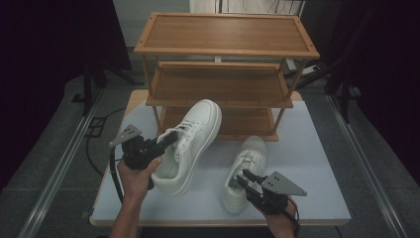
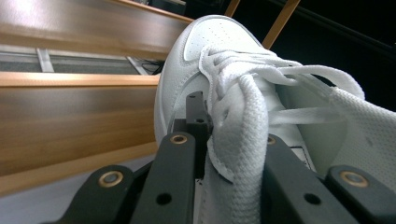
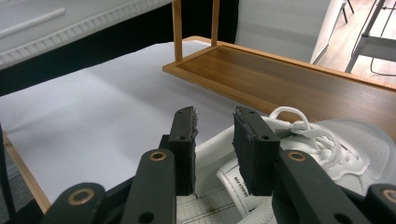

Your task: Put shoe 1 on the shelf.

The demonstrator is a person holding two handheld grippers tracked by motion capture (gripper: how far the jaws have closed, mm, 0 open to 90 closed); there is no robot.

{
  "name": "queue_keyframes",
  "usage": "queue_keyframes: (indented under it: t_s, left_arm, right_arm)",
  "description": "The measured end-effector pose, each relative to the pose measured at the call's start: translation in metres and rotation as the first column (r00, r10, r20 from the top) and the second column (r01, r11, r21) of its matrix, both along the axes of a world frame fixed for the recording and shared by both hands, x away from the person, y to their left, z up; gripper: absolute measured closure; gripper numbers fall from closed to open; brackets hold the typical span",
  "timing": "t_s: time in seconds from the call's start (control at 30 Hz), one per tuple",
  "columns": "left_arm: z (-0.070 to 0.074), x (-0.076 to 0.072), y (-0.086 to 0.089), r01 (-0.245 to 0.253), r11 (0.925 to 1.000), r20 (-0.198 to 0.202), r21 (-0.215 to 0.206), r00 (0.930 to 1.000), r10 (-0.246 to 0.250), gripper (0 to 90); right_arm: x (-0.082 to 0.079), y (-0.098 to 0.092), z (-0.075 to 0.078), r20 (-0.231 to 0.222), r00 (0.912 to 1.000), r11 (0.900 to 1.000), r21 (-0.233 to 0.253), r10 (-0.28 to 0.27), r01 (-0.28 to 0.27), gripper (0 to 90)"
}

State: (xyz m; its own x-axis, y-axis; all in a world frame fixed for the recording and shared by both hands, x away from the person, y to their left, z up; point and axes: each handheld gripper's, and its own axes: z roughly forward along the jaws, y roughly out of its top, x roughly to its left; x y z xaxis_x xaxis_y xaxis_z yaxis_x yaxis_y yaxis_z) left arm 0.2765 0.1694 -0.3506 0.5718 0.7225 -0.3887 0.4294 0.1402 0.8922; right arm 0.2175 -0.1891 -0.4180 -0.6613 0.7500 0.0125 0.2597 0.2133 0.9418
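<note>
Nearest the person, the right tongs (image 1: 246, 176) hover with jaws parted over the heel opening of the right shoe (image 1: 242, 171), holding nothing; in the right gripper view the gap between the jaws sits above the shoe's collar and printed insole. This shoe is a white lace-up sneaker lying flat on the white worktop (image 1: 317, 163), toe pointing towards the rack.

To the left, the left tongs (image 1: 171, 140) are closed on the tongue and laced upper of the left shoe (image 1: 190, 144); the left gripper view shows the woven tongue pinched between the two jaws. This shoe is a matching white sneaker with a perforated toe and loose laces, held tilted, its toe raised towards the rack.

Beyond both shoes stands a wooden three-tier shoe rack (image 1: 225, 49) at the far edge of the worktop, its shelves bare.
</note>
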Motion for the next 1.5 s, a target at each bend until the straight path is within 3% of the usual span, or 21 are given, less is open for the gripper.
queue_keyframes:
  t_s: [0.47,1.03,1.5]
  left_arm:
    - [0.024,0.03,-0.015,-0.015,0.9995,0.014,-0.028,0.9998,0.015,84.1]
    - [0.04,0.075,-0.034,-0.088,0.9956,0.01,-0.032,0.996,0.088,84.0]
    - [0.05,0.113,-0.048,-0.189,0.9791,0.008,-0.074,0.9817,0.19,84.0]
  right_arm:
    - [0.001,-0.004,0.001,0.005,0.9999,1.0,0.01,-0.014,0.013,69.6]
    - [0.001,-0.011,0.002,0.003,0.9996,0.999,0.024,-0.028,0.028,69.8]
    - [0.0,-0.015,0.003,0.003,0.9993,0.999,0.035,-0.038,0.037,69.9]
